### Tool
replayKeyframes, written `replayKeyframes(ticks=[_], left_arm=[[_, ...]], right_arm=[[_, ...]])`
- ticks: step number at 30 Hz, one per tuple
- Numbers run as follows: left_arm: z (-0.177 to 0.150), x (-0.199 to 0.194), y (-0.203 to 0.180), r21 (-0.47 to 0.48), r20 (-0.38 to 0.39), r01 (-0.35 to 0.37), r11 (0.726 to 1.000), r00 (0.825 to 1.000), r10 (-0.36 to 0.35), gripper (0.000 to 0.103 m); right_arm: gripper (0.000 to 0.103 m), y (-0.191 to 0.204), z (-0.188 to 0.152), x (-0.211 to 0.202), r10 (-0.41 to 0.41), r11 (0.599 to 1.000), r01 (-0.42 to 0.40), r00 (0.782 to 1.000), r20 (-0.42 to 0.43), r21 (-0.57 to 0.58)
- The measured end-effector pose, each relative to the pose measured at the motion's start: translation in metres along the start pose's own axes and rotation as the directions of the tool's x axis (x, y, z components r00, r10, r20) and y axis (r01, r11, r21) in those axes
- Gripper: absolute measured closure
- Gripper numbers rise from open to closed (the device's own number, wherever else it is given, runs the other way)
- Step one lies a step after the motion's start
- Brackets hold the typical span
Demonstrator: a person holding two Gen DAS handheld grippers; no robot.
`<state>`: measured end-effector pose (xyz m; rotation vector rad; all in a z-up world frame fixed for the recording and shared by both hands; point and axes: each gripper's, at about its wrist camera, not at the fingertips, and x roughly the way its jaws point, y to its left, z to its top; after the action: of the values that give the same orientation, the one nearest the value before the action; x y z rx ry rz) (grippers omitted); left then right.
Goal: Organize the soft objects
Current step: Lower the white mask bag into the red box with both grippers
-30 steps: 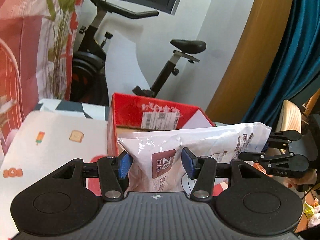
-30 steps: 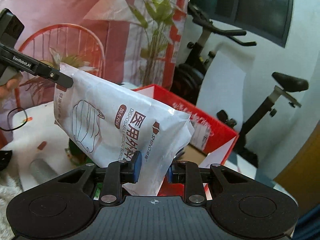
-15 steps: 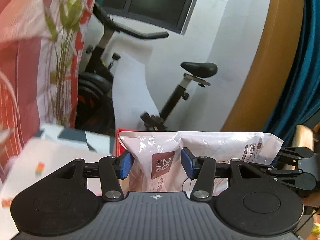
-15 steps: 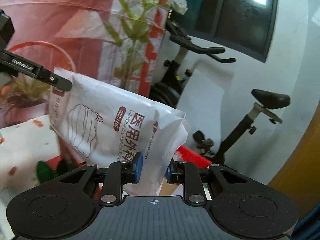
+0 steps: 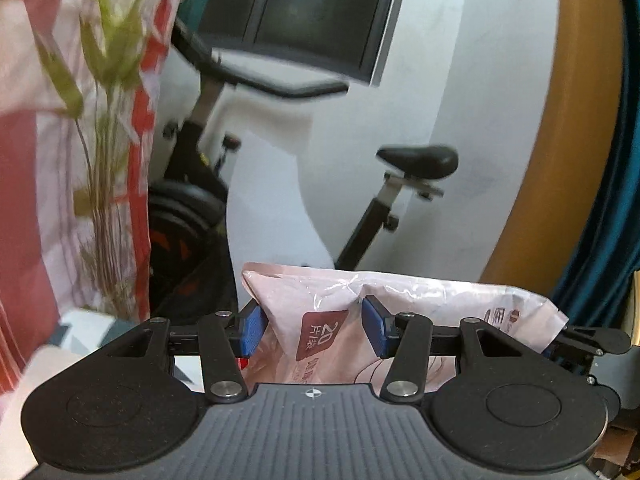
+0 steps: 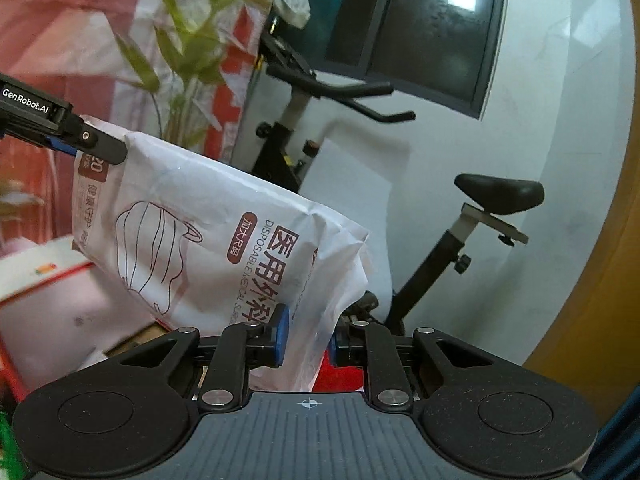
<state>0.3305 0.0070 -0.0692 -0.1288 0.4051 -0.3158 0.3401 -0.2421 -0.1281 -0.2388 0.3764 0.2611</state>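
Right jaws: your right gripper [image 6: 306, 334] is closing, its blue pads already pinching the crumpled end of the mask bag [image 6: 208, 236] between them.
Left jaws: your left gripper [image 5: 312, 330] stands about half spread, with a blue pad pressed against each side of the bag's other end, next to the brown "20" label.
Bag: the white plastic pack with a face-mask drawing and brown print hangs in the air, stretched between your two grippers; from the right camera it slopes down from your left gripper's fingers at upper left to your right pads at the bottom.
Other gripper seen: in the left camera your right gripper's black fingers show at the far right edge, at the bag's far end.
Below the bag: a red cardboard box [image 6: 60, 280] with a pale inner flap sits under it, blurred.
Behind: an exercise bike [image 6: 496, 194] stands against the white wall under a dark window [image 5: 304, 20].
Left side: a red and white curtain [image 5: 24, 160] with green plant stems [image 5: 104, 52] in front.
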Motion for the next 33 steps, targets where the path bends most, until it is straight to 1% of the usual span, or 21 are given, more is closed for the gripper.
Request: replayKeyframes(ticks=[2,3,6,10,12,14,15,17,19,20,22,24,27,28,29,30,33], left_arm=[[-0.002,0.019,0.006,-0.006,-0.034,-0.005,1.000,0.999,0.005,0.050],[-0.003,0.028,0.010,-0.017,-0.058,0.009,1.000,0.998,-0.010,0.049],[-0.004,0.040,0.015,-0.015,-0.074,0.070,0.997,0.995,-0.071,0.050],[-0.004,0.053,0.015,-0.035,-0.107,0.147,0.989,0.983,-0.150,0.049],[-0.007,0.060,0.013,-0.038,-0.135,0.162,0.986,0.977,-0.166,0.049],[-0.014,0.070,0.020,-0.082,-0.174,0.164,0.983,0.969,-0.176,0.050],[-0.019,0.074,0.024,-0.105,-0.189,0.148,0.983,0.968,-0.166,0.050],[-0.026,0.081,0.035,-0.120,-0.209,0.097,0.988,0.970,-0.121,0.050],[-0.030,0.085,0.043,-0.130,-0.227,0.059,0.990,0.970,-0.088,0.049],[-0.030,0.086,0.047,-0.132,-0.231,0.048,0.990,0.970,-0.078,0.049],[-0.029,0.086,0.050,-0.121,-0.231,0.037,0.992,0.971,-0.065,0.050],[-0.028,0.086,0.049,-0.088,-0.231,0.024,0.996,0.972,-0.044,0.050],[-0.028,0.086,0.049,-0.054,-0.238,0.009,0.998,0.971,-0.022,0.051],[-0.029,0.085,0.050,-0.053,-0.244,0.003,0.999,0.970,-0.015,0.057],[-0.030,0.086,0.050,-0.051,-0.248,-0.005,0.999,0.969,-0.008,0.071],[-0.031,0.085,0.051,-0.047,-0.249,-0.016,0.999,0.968,0.004,0.076],[-0.028,0.082,0.055,-0.045,-0.240,-0.055,0.997,0.970,0.043,0.078]], right_arm=[[0.086,-0.004,-0.004,0.007,0.002,1.000,-0.002,1.000,-0.013,0.016],[0.086,-0.007,-0.007,0.009,0.002,1.000,-0.001,1.000,-0.018,0.030],[0.086,-0.015,-0.017,0.012,-0.014,0.998,0.016,0.999,-0.035,0.054],[0.087,-0.023,-0.026,0.015,-0.035,0.996,0.038,0.998,-0.045,0.078],[0.088,-0.026,-0.029,0.017,-0.015,0.996,0.020,0.998,-0.053,0.082],[0.088,-0.023,-0.030,0.020,0.011,0.998,-0.007,0.998,-0.063,0.063],[0.088,-0.018,-0.028,0.022,0.024,0.999,-0.022,0.997,-0.067,0.038],[0.089,-0.010,-0.024,0.026,0.033,0.999,-0.033,0.997,-0.071,-0.003],[0.089,-0.006,-0.018,0.032,0.046,0.999,-0.047,0.996,-0.077,-0.007],[0.089,-0.009,-0.015,0.036,0.052,0.999,-0.052,0.995,-0.081,0.006],[0.093,-0.018,-0.011,0.047,0.083,0.995,-0.075,0.990,-0.110,0.071],[0.095,-0.028,-0.012,0.061,0.115,0.988,-0.095,0.979,-0.166,0.123],[0.095,-0.030,-0.020,0.077,0.150,0.983,-0.120,0.961,-0.232,0.137],[0.095,-0.030,-0.023,0.081,0.166,0.980,-0.133,0.955,-0.246,0.146],[0.096,-0.031,-0.026,0.084,0.175,0.977,-0.136,0.951,-0.255,0.163],[0.096,-0.033,-0.029,0.087,0.175,0.975,-0.130,0.950,-0.257,0.181],[0.097,-0.039,-0.038,0.094,0.187,0.967,-0.125,0.940,-0.285,0.222]])
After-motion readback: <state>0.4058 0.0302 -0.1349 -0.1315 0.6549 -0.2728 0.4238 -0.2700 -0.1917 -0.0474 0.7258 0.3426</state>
